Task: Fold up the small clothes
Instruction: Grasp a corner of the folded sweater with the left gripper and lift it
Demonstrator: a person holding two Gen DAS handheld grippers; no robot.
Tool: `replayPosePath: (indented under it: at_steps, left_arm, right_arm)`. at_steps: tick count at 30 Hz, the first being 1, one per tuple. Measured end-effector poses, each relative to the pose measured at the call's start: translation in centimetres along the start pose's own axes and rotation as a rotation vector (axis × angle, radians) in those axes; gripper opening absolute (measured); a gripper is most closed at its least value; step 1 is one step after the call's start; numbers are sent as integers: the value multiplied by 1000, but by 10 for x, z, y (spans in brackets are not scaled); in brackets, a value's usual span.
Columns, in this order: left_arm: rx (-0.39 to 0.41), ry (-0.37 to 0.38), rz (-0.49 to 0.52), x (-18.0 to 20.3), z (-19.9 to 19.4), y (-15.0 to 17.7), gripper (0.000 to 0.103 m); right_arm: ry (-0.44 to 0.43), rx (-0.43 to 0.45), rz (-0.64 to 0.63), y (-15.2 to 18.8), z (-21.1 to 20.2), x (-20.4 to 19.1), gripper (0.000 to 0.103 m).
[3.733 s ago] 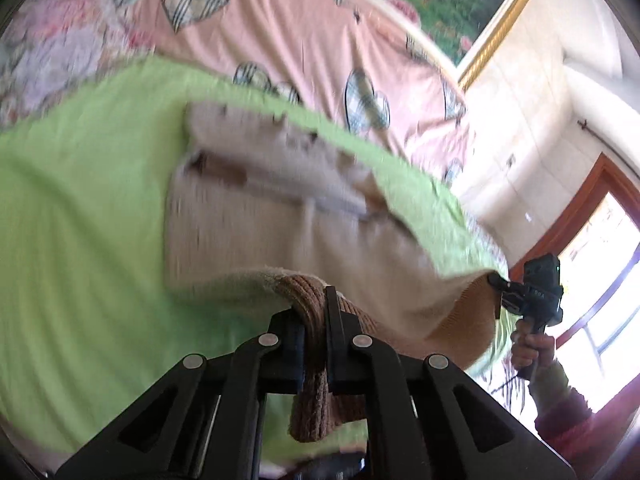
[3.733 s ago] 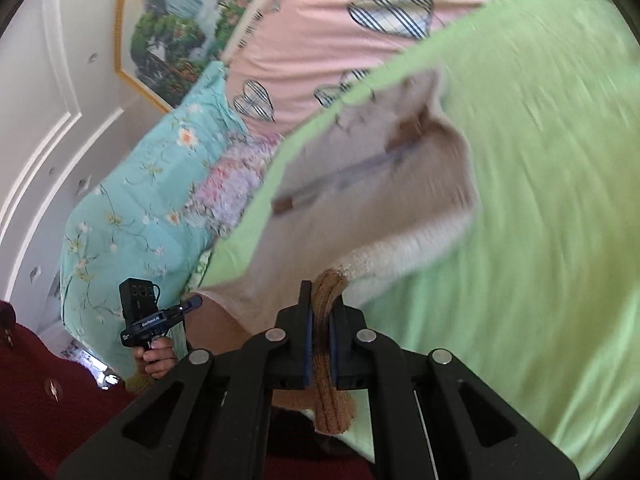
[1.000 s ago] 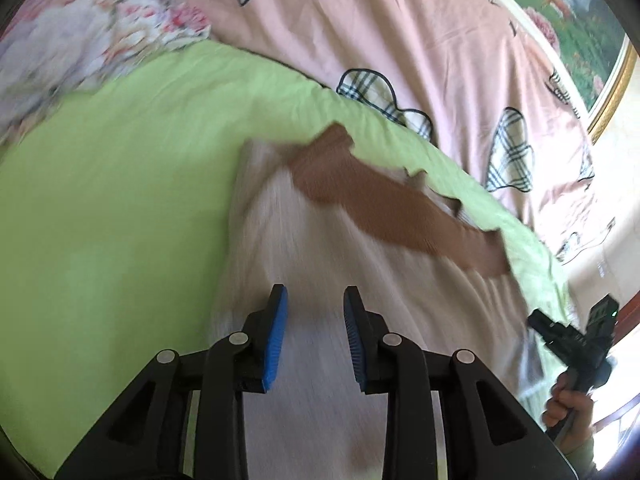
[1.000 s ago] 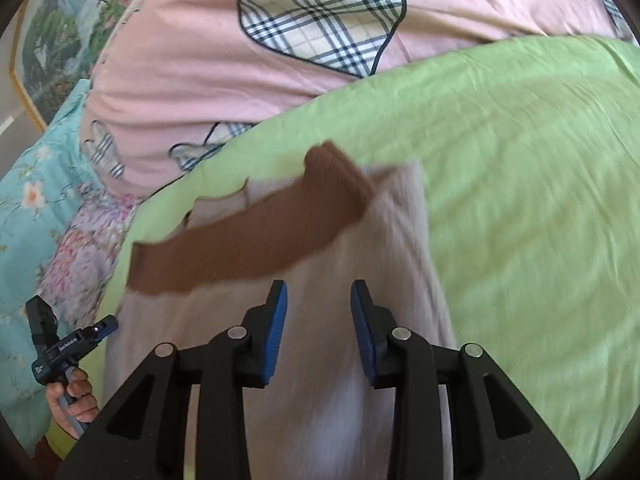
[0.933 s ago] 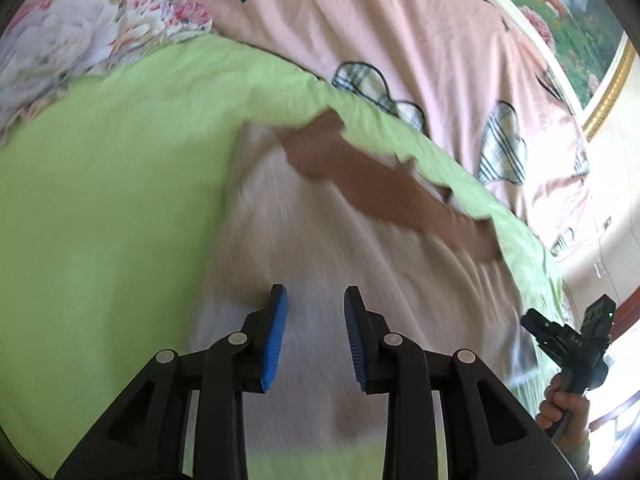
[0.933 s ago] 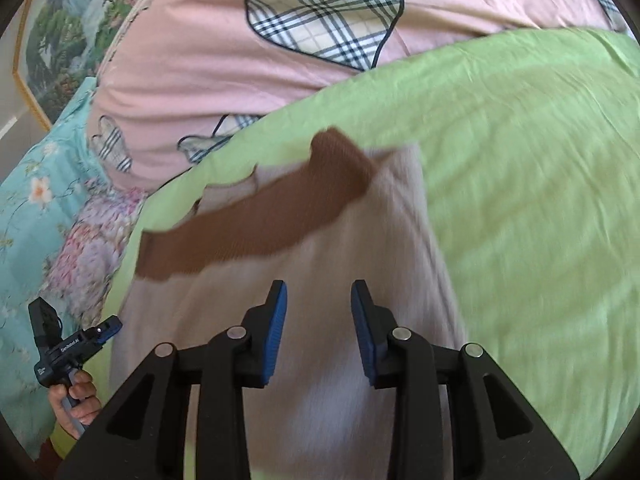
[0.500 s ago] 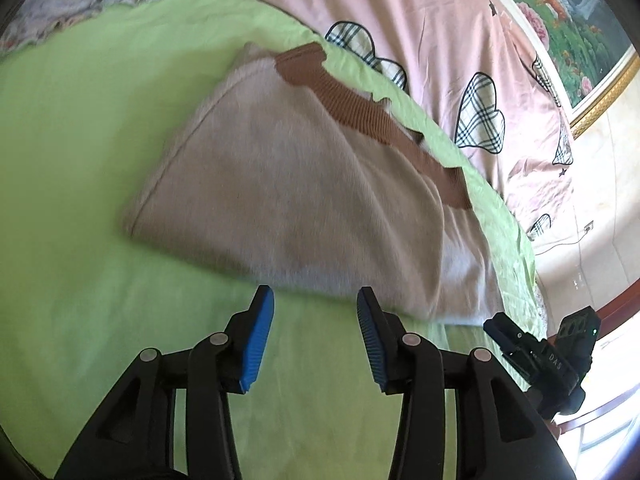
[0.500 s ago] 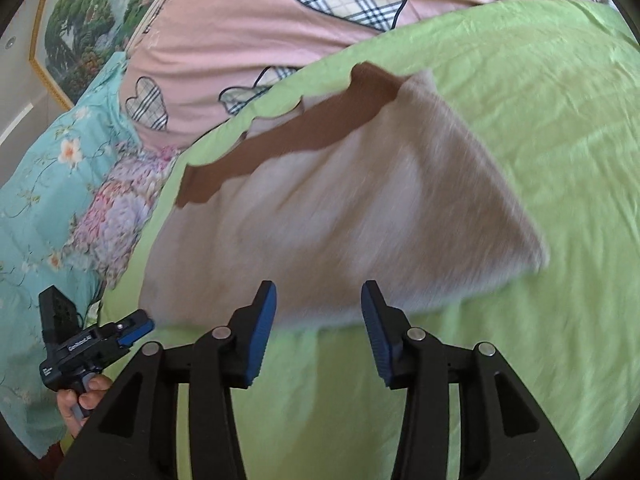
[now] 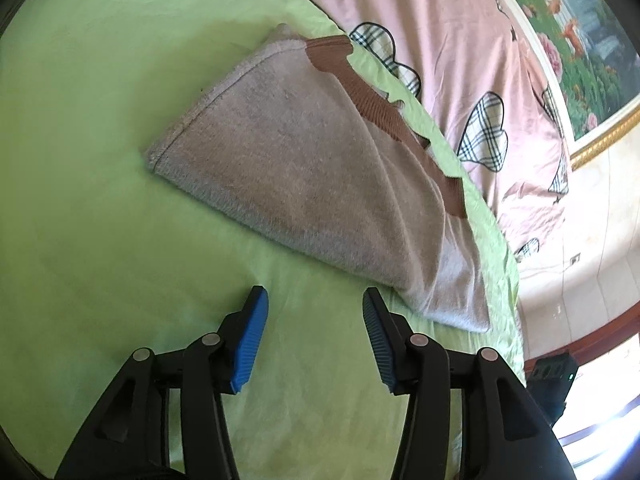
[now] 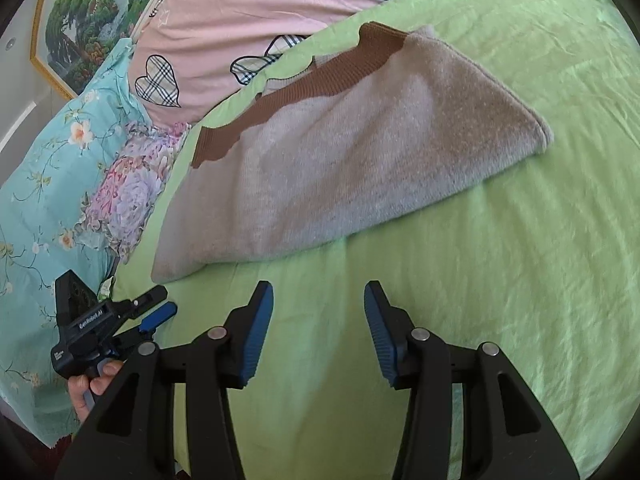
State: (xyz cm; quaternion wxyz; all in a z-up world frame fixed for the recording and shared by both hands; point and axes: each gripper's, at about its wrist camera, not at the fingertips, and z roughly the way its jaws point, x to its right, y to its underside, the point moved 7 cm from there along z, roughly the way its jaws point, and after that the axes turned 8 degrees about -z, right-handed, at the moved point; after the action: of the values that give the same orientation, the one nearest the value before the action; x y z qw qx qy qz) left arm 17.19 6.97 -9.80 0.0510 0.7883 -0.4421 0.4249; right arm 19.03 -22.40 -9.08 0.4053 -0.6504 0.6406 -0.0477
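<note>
A beige knit garment [image 9: 316, 176] with a brown ribbed band [image 9: 384, 108] lies folded on the green sheet [image 9: 80, 240]. It also shows in the right wrist view [image 10: 344, 160], with its brown band [image 10: 304, 88] along the far edge. My left gripper [image 9: 314, 312] is open and empty, just short of the garment's near edge. My right gripper [image 10: 318, 308] is open and empty, also just short of the near edge. The left gripper [image 10: 154, 312] shows at the lower left of the right wrist view.
A pink quilt with plaid hearts [image 9: 460, 64] lies beyond the green sheet. A floral turquoise quilt [image 10: 48, 184] lies at the left in the right wrist view. A framed painting [image 10: 84, 12] hangs on the wall. The bed's edge [image 9: 512, 320] is at the right.
Both grippers let go of the brown band after laying the garment over in a fold. They have pulled back toward me and opened wider, so the whole folded garment lies ahead.
</note>
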Motion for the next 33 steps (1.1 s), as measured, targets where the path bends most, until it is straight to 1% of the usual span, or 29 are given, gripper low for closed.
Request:
replayPosePath:
  at_steps: [5, 8, 9, 10, 11, 12, 14, 15, 17, 18, 21, 22, 24, 26, 27, 29, 30, 32, 33]
  left_arm:
    - [42, -3, -32, -1, 13, -26, 52]
    - [73, 11, -90, -8, 19, -50, 52]
    - [86, 7, -98, -9, 20, -55, 48]
    - [117, -9, -106, -12, 20, -65, 42]
    - [135, -20, -110, -14, 21, -70, 39]
    - [156, -33, -117, -17, 22, -78, 29]
    - [169, -35, -107, -17, 24, -87, 17]
    - [171, -36, -92, -16, 24, -89, 14]
    - [192, -53, -21, -3, 21, -92, 10]
    - [212, -58, 35, 11, 17, -93, 10]
    - [235, -39, 149, 44, 9, -90, 9]
    - [236, -21, 202, 64, 9, -88, 8]
    - [232, 5, 274, 92, 11, -81, 8]
    - [212, 32, 380, 133, 22, -65, 8]
    - [203, 38, 412, 144, 26, -59, 8]
    - [168, 48, 500, 174, 47, -39, 8]
    - [145, 45, 530, 183, 59, -30, 8]
    - [102, 30, 567, 193, 81, -16, 8]
    - [73, 15, 589, 196, 97, -8, 8]
  right_arm:
    - [-6, 0, -7, -4, 0, -1, 49]
    - [-9, 2, -9, -8, 0, -3, 49]
    - [-13, 4, -10, -10, 0, -3, 49]
    - [-14, 6, -10, -11, 0, -3, 49]
    - [-13, 9, -9, -12, 0, -4, 49]
    - [-14, 11, -9, -14, 0, -4, 49]
    - [-18, 11, -10, -17, 1, -3, 49]
    - [-21, 11, -11, -19, 2, -3, 49]
    - [-28, 8, -22, -25, 5, -3, 49]
    - [-32, 12, -26, -30, 6, -3, 49]
    - [-49, 32, -27, -47, 4, 2, 49]
    - [-52, 43, -29, -56, 3, 5, 49]
    - [-60, 48, -34, -71, 2, 10, 49]
    - [-82, 34, -32, -91, 4, 16, 49]
    - [-95, 32, -34, -102, 5, 18, 49]
    - [-113, 23, -48, -118, 9, 19, 49]
    - [-137, 12, -48, -127, 12, 19, 49]
    - [-234, -9, -11, -144, 20, 18, 50]
    - [-285, -23, 13, -150, 25, 17, 52]
